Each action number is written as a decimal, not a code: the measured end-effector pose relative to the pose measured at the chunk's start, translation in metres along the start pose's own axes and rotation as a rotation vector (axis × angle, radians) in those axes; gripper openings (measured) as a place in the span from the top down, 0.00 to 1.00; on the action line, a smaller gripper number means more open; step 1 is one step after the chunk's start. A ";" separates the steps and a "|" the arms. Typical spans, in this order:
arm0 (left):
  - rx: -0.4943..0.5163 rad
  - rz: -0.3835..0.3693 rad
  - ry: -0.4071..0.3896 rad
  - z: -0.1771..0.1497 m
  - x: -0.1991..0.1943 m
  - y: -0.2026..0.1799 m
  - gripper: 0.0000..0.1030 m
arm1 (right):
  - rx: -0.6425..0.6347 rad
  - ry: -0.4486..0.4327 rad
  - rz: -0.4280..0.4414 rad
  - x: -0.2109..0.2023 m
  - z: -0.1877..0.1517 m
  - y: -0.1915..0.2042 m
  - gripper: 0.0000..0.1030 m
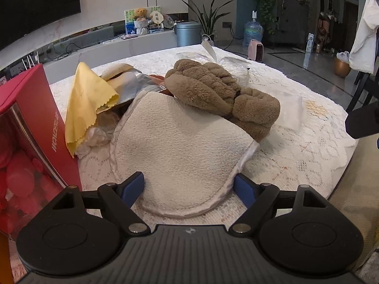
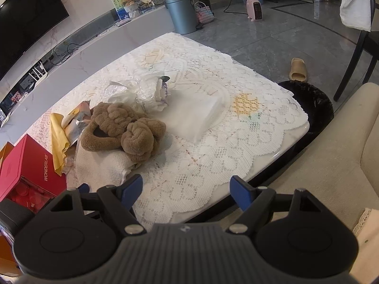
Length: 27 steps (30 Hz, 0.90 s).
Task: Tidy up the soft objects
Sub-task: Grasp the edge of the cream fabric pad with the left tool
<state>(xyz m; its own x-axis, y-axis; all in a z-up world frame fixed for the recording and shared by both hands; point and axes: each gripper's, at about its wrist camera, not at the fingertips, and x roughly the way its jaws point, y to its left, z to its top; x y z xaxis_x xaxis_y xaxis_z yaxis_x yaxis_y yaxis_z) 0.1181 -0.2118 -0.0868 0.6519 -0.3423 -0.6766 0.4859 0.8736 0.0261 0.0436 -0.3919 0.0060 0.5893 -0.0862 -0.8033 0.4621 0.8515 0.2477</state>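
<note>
The right wrist view takes in the whole counter [image 2: 236, 142] under its white lace cloth, plus a folded white tissue-like square [image 2: 196, 118] lying near the middle, a crumpled clear plastic bag [image 2: 139, 92] behind the pile, and a black-lined bin [image 2: 312, 108] off the far-right edge; the bin does not appear in the left wrist view. The left wrist view gets in close instead: the round cream terry pad with a satin rim [image 1: 175, 146] fills its centre, with the brown fluffy plush bundle [image 1: 213, 90] resting on the pad's far side, a yellow zigzag-edged cloth [image 1: 87, 104] draped over silver foil packaging [image 1: 135, 85], and the red cardboard box [image 1: 35, 123] standing at the left edge. The left tool [image 1: 189, 187] stands wide, its blue pads either side of the pad's near rim, the right pad just at the satin edge, not clamped on it. The right tool [image 2: 187, 189] is also spread wide and holds nothing, over bare lace near the counter's front edge, the cream pad [image 2: 101, 165] just beyond its left fingertip and the plush [image 2: 123, 127] farther off.
</note>
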 end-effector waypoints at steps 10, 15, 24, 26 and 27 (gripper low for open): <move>0.041 -0.002 -0.019 -0.001 -0.010 -0.006 0.68 | -0.013 -0.007 -0.007 -0.001 -0.001 0.003 0.22; -0.026 0.013 -0.005 0.002 -0.016 -0.002 0.88 | -0.004 -0.011 -0.004 -0.002 -0.001 0.003 0.22; 0.050 0.047 0.070 -0.010 -0.047 -0.006 0.91 | -0.012 -0.019 -0.025 -0.003 -0.001 0.006 0.22; 0.039 0.047 0.078 -0.013 -0.054 -0.001 0.91 | -0.018 -0.020 -0.030 -0.005 -0.002 0.008 0.22; 0.043 0.050 0.073 -0.017 -0.056 0.000 0.90 | -0.018 -0.020 -0.035 -0.005 -0.002 0.008 0.22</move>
<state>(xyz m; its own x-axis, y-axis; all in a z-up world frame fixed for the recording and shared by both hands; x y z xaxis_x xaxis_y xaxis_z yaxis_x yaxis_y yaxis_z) 0.0720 -0.1868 -0.0612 0.6324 -0.2716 -0.7255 0.4799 0.8725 0.0916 0.0431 -0.3839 0.0110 0.5862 -0.1263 -0.8002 0.4706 0.8571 0.2095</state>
